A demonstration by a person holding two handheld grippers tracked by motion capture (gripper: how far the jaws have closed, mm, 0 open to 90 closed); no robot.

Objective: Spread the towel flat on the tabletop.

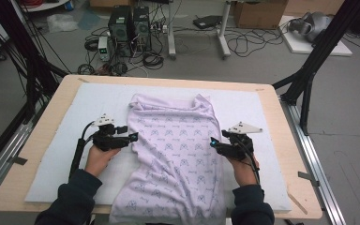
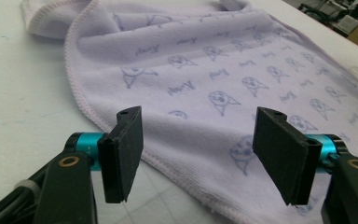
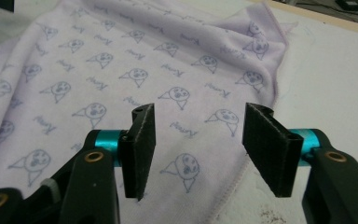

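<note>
Fold step on lilac towel [image 1: 176, 154], lying lengthwise mid-tabletop [image 1: 281, 154] w/ near end over front edge: both claws wide, nothing held, left claw [image 1: 133, 137] & right claw [image 1: 213, 142] at side hems; pinch hems squarely, lift evenly; white mat [image 1: 75, 154] free either side.

Soft matt terry cloth towel [image 1: 176, 154], matt white mat [image 1: 98, 101], wooden table [image 1: 56, 101]

Computer towers [image 1: 130, 26] (among tangled cables [image 1: 243, 44]) and a cardboard box [image 1: 258, 13] stand beyond the table.
</note>
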